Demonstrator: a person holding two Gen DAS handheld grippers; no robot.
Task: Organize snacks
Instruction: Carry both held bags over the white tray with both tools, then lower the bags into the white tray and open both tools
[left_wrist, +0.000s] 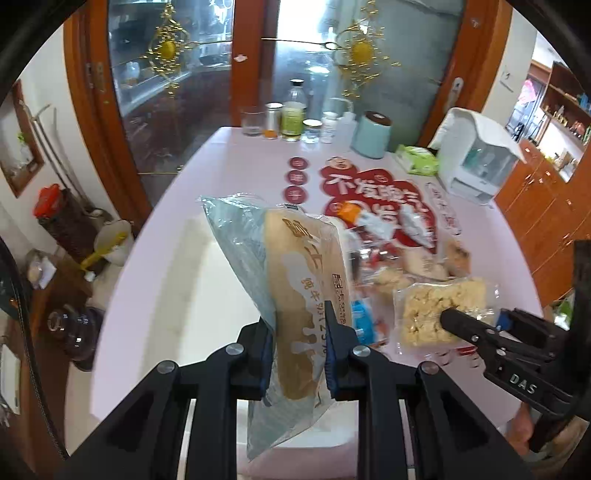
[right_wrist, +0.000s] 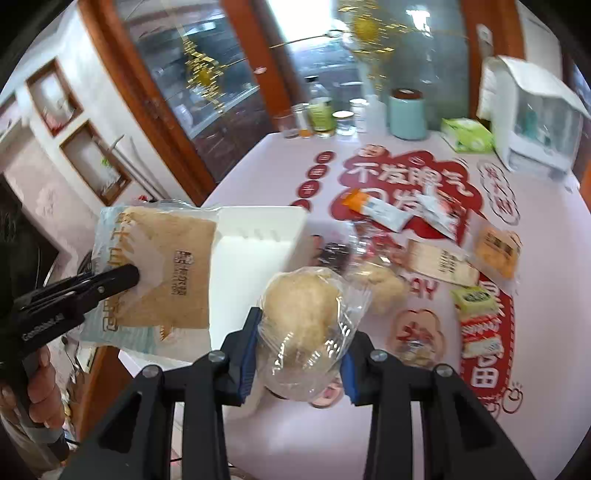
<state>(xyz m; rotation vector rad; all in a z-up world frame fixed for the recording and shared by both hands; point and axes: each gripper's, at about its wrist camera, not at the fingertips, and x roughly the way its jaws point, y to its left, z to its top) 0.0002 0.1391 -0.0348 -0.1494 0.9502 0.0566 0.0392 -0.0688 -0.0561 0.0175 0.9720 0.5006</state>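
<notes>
My left gripper (left_wrist: 301, 350) is shut on a sliced-bread pack (left_wrist: 295, 280) in a blue-tinted clear bag, held upright above the pink table (left_wrist: 177, 266). From the right wrist view, the left gripper (right_wrist: 131, 275) holds the same bread pack (right_wrist: 166, 258) over a white bin (right_wrist: 258, 236) at the table's left. My right gripper (right_wrist: 300, 362) is shut on a pale puffed snack in clear wrap (right_wrist: 299, 317). That puffed snack (left_wrist: 443, 306) and the right gripper (left_wrist: 448, 317) show at lower right of the left wrist view. Several loose snack packs (right_wrist: 439, 262) lie on the red print.
Bottles and jars (left_wrist: 293, 118), a teal canister (left_wrist: 371, 134), a green tissue pack (left_wrist: 419, 158) and a white appliance (left_wrist: 476, 155) line the table's far edge. Glass doors with wooden frames stand behind. A person's hand (right_wrist: 40, 387) holds the left gripper's handle.
</notes>
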